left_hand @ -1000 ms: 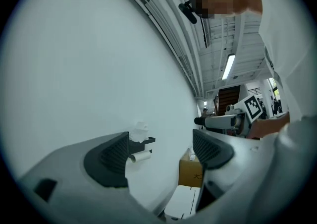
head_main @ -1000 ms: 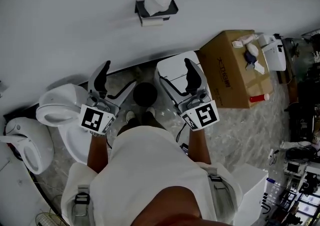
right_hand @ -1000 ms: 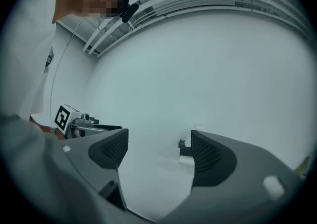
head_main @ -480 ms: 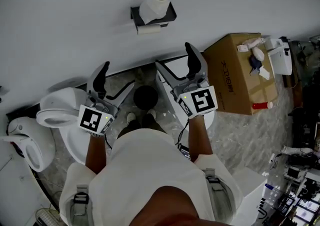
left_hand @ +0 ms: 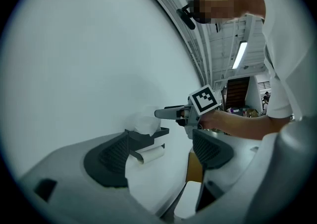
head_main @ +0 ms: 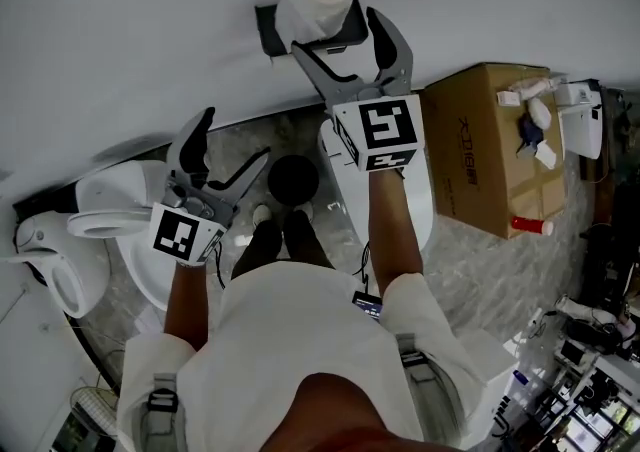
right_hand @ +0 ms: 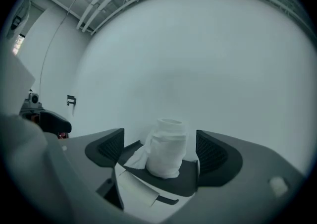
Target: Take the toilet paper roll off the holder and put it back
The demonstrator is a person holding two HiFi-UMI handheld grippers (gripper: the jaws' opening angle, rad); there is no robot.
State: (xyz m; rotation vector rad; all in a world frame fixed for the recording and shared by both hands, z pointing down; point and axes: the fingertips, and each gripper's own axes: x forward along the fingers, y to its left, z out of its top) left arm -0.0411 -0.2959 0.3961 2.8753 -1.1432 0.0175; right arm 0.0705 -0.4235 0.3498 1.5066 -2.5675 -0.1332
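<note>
Toilet paper roll (head_main: 322, 0) standing on the wall holder (head_main: 268, 28), top centre of my head view.
Its long axis is vertical, core hole up. My right hand-held gripper (head_main: 338, 32), jaws just opening wide, flanks it without touching; my left hand-held gripper (head_main: 235, 137) is wide and empty, lower left.

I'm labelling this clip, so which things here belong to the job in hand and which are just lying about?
Job: toilet paper roll, standing on the black holder; right claw, jaws just opening wider, roll between them, not gripped.
Lying about: toilet; cardboard box; left claw, open and idle.
</note>
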